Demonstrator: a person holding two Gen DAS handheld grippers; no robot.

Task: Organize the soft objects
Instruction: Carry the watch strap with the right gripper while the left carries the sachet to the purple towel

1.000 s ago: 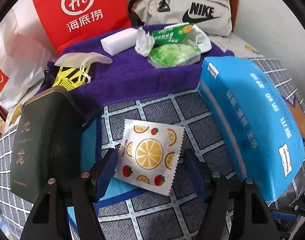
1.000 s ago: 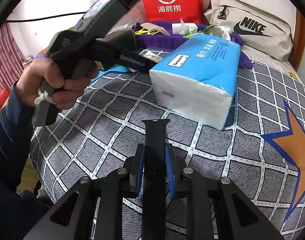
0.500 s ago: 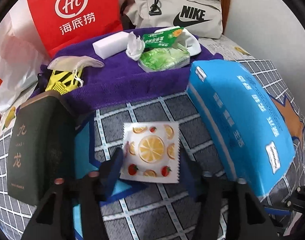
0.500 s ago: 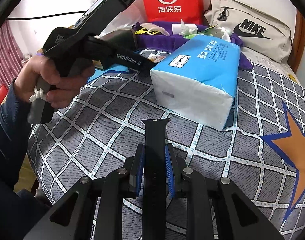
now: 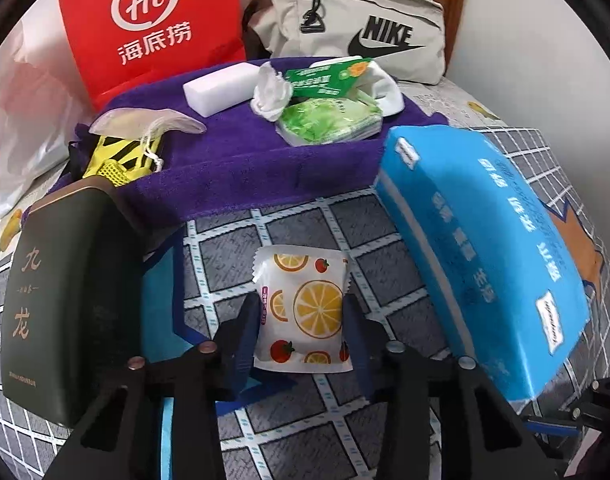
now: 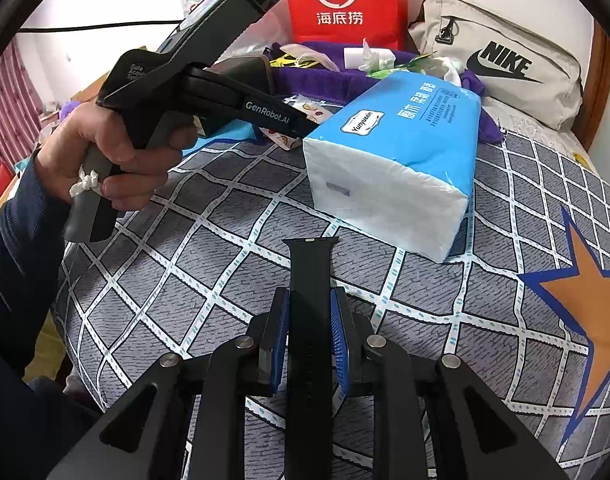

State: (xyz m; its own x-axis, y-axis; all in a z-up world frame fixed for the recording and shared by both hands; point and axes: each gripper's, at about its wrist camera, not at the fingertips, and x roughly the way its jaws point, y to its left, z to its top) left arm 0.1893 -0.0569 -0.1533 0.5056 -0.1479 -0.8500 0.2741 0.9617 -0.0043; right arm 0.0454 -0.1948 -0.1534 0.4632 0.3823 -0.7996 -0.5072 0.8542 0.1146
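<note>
My left gripper (image 5: pixel 301 320) is shut on a white packet with orange and tomato prints (image 5: pixel 303 312), squeezed and bowed between the fingers just above the checked bedspread. The same packet peeks out under the left gripper in the right wrist view (image 6: pixel 301 110). My right gripper (image 6: pixel 309 320) is shut on a black watch strap (image 6: pixel 309 276) that sticks forward over the bed. A purple towel (image 5: pixel 241 160) behind holds a white sponge block (image 5: pixel 221 88), a crumpled tissue (image 5: pixel 271 94), green wipe packs (image 5: pixel 331 122) and a clear mask (image 5: pixel 145 122).
A large blue tissue pack (image 5: pixel 489 240) lies right of the packet, also in the right wrist view (image 6: pixel 397 152). A dark green box (image 5: pixel 65 300) stands left. A red bag (image 5: pixel 153 28) and a beige Nike bag (image 5: pixel 357 28) are at the back.
The left gripper moved down over the printed packet and closed on it, bowing it. The right gripper stayed still with the strap.
</note>
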